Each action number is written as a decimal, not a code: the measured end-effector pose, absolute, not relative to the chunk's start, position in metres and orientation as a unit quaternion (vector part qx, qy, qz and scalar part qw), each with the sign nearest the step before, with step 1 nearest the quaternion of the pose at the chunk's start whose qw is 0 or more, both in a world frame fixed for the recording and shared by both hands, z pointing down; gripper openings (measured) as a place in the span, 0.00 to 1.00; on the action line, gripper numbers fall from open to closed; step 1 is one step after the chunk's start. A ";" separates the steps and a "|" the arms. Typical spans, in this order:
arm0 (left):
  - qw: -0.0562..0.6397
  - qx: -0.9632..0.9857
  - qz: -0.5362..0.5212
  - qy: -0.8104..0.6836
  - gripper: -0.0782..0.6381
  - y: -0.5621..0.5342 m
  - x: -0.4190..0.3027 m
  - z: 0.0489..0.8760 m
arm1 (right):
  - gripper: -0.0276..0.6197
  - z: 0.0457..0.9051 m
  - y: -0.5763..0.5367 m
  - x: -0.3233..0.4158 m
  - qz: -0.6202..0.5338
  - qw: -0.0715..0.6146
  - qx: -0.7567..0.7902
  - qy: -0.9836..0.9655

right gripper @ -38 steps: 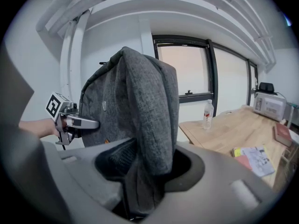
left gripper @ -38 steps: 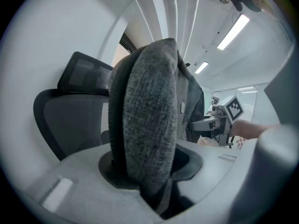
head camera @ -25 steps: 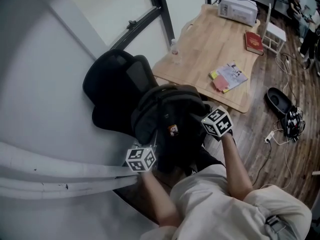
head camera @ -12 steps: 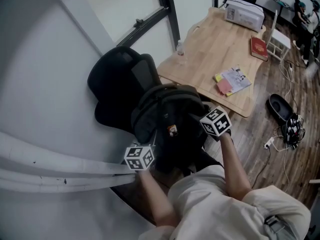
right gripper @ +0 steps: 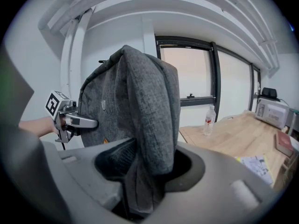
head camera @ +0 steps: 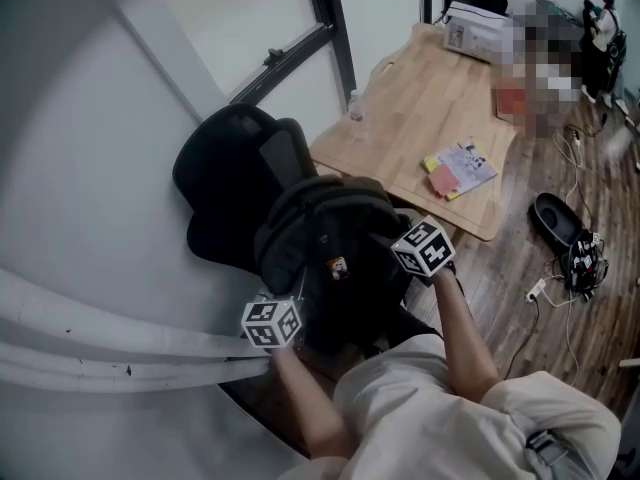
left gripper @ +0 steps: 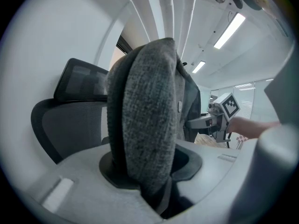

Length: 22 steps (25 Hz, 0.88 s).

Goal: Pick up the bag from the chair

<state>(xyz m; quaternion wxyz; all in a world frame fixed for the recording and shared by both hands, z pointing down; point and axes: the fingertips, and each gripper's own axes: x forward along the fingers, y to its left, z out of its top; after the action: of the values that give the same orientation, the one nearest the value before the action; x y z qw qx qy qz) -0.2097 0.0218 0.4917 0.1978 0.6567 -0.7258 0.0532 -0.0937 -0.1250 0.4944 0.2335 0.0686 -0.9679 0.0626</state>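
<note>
The dark grey bag (head camera: pixel 330 253) hangs in front of the black office chair (head camera: pixel 225 183), held from both sides. My left gripper (left gripper: pixel 152 171) is shut on a grey woven strap (left gripper: pixel 145 120) of the bag, which fills the gap between its jaws. On the other side, my right gripper (right gripper: pixel 145 181) is shut on another grey strap (right gripper: pixel 152 111) in the same way. In the head view the left gripper's marker cube (head camera: pixel 270 323) is at the bag's lower left and the right gripper's cube (head camera: pixel 422 248) at its right. Whether the bag's underside touches the seat is hidden.
A wooden table (head camera: pixel 420 138) stands right of the chair, with a water bottle (head camera: pixel 356 108), papers (head camera: pixel 460 168) and a white box (head camera: pixel 475 23) on it. White wall and pipes (head camera: pixel 100 338) lie to the left. Cables (head camera: pixel 575 253) and a dark shoe (head camera: pixel 555 213) lie on the wooden floor.
Both grippers and the bag have drifted slightly left in the head view. Each gripper keeps its hold on its strap.
</note>
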 end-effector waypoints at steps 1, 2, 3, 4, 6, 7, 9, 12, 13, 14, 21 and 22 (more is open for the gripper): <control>0.198 0.658 0.054 -0.725 0.30 0.021 -0.209 0.492 | 0.33 0.495 -0.126 -0.092 0.063 0.234 0.070 -0.968; 0.199 0.658 0.054 -0.724 0.30 0.019 -0.208 0.493 | 0.33 0.496 -0.127 -0.091 0.064 0.235 0.071 -0.967; 0.199 0.659 0.055 -0.723 0.30 0.018 -0.207 0.493 | 0.33 0.496 -0.128 -0.090 0.065 0.236 0.072 -0.967; 0.200 0.660 0.054 -0.722 0.30 0.016 -0.206 0.494 | 0.33 0.497 -0.129 -0.088 0.065 0.238 0.074 -0.966; 0.202 0.660 0.053 -0.721 0.30 0.016 -0.205 0.496 | 0.33 0.498 -0.129 -0.087 0.065 0.240 0.075 -0.966; 0.203 0.661 0.051 -0.721 0.30 0.015 -0.204 0.497 | 0.33 0.498 -0.130 -0.087 0.064 0.242 0.076 -0.965; 0.204 0.661 0.046 -0.720 0.30 0.014 -0.203 0.498 | 0.33 0.497 -0.131 -0.086 0.060 0.245 0.077 -0.965; 0.206 0.661 0.046 -0.720 0.30 0.014 -0.203 0.499 | 0.33 0.497 -0.131 -0.085 0.059 0.246 0.078 -0.964; 0.206 0.662 0.047 -0.719 0.30 0.014 -0.203 0.499 | 0.33 0.498 -0.131 -0.085 0.060 0.245 0.079 -0.964; 0.206 0.662 0.048 -0.719 0.30 0.013 -0.203 0.499 | 0.33 0.499 -0.131 -0.084 0.061 0.245 0.079 -0.964; 0.206 0.668 0.055 -0.713 0.30 0.007 -0.201 0.500 | 0.33 0.502 -0.135 -0.080 0.066 0.245 0.084 -0.964; 0.206 0.668 0.056 -0.713 0.30 0.007 -0.201 0.500 | 0.33 0.502 -0.136 -0.080 0.066 0.244 0.085 -0.964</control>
<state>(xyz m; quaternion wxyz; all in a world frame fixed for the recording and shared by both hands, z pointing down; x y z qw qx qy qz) -0.2007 0.0067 0.5003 0.2055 0.6683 -0.7128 0.0557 -0.0795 -0.1356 0.5017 0.2445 0.0845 -0.9637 0.0656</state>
